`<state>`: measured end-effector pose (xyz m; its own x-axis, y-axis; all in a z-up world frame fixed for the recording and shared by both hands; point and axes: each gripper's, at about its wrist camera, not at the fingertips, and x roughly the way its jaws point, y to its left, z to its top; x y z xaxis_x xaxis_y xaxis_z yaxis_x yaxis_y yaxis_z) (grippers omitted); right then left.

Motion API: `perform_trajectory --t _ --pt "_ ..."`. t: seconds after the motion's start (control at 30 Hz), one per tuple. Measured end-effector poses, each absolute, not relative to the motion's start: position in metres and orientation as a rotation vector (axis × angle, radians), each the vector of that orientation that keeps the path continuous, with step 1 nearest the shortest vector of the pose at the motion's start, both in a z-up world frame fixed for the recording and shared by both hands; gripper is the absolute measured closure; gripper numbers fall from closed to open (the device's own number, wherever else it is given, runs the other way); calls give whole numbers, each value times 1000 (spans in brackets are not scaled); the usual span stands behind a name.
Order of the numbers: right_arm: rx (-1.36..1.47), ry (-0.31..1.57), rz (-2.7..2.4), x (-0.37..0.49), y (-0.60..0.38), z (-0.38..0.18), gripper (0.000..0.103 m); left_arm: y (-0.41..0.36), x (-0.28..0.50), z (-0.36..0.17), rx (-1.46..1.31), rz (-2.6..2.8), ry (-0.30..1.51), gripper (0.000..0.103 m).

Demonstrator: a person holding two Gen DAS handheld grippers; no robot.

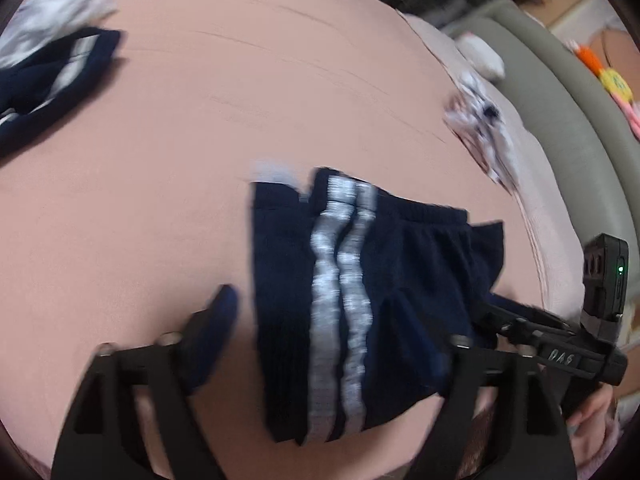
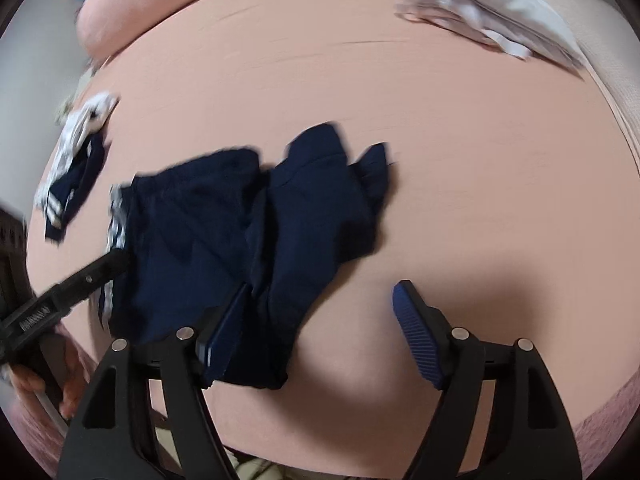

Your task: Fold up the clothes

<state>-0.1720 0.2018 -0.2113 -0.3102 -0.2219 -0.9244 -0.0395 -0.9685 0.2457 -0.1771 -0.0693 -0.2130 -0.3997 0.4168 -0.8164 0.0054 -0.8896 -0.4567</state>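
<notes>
Navy shorts (image 1: pixel 400 264) with two pale stripes (image 1: pixel 340 280) lie crumpled on the pink bed sheet (image 1: pixel 200 140). My left gripper (image 1: pixel 336 320) is open wide and straddles them: its left finger (image 1: pixel 216 320) stands off the cloth, and the shorts hide its right one. In the right wrist view the shorts (image 2: pixel 224 232) spread across the middle. My right gripper (image 2: pixel 322 288) is open, its left pad (image 2: pixel 228 320) at the shorts' near edge and its right pad (image 2: pixel 416 336) over bare sheet (image 2: pixel 480 200). One finger of each gripper shows in the other view (image 1: pixel 516 322) (image 2: pixel 92 276), touching the shorts.
Another navy striped garment (image 1: pixel 52 80) and a white one (image 1: pixel 48 12) lie at the far left. A patterned white garment (image 1: pixel 480 128) lies by the bed's right edge, next to a grey padded frame (image 1: pixel 560 92). White clothes (image 2: pixel 480 12) sit far right, a pink pillow (image 2: pixel 140 8) far left.
</notes>
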Motion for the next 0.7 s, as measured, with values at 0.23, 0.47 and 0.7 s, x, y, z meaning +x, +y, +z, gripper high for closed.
perform_trajectory --t 0.23,0.47,0.7 --pt "1719 -301 -2418 -184 186 -213 29 -65 -182 -212 -1583 2355 -620 30" --pt "1694 -270 -2292 -192 169 -210 74 -76 -175 -221 -1530 2255 -753 86" --pt "1595 -356 -2341 -195 174 -178 90 -50 -184 -181 -1449 2303 -620 88"
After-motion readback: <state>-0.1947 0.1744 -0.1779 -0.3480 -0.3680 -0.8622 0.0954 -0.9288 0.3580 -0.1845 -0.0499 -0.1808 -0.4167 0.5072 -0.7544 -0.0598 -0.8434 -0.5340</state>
